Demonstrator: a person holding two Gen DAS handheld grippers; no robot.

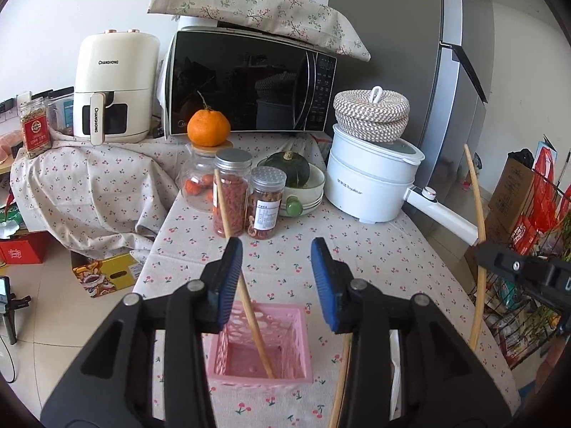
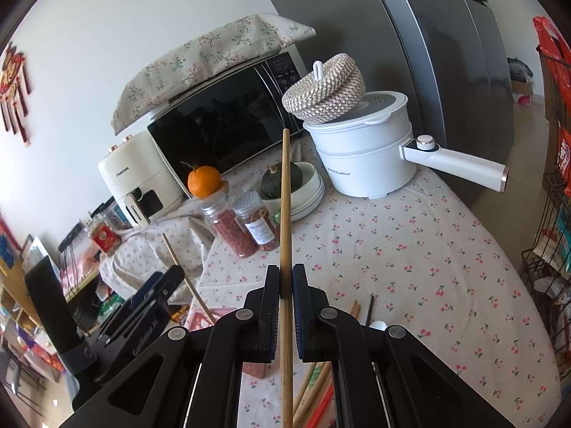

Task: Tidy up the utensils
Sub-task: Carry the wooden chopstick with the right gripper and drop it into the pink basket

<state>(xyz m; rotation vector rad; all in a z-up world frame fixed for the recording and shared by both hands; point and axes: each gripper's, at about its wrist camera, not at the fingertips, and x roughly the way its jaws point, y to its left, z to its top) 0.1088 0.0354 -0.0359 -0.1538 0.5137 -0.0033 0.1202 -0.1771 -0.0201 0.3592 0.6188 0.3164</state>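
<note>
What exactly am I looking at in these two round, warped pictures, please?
Each picture comes from a fisheye camera on a hand-held gripping tool, looking along its two fingers; a person carries one per hand, no robot arm. In the left view, the left tool stands open above a pink basket holding one chopstick in the basket. In the right view, the right tool is shut on a bamboo chopstick. More loose chopsticks lie on the cherry-print tablecloth, with jars, a white pot and a microwave behind.

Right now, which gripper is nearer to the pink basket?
Left. The left gripper hangs open just above the pink basket; the right gripper, shut on a bamboo chopstick, is off to its side.
</note>
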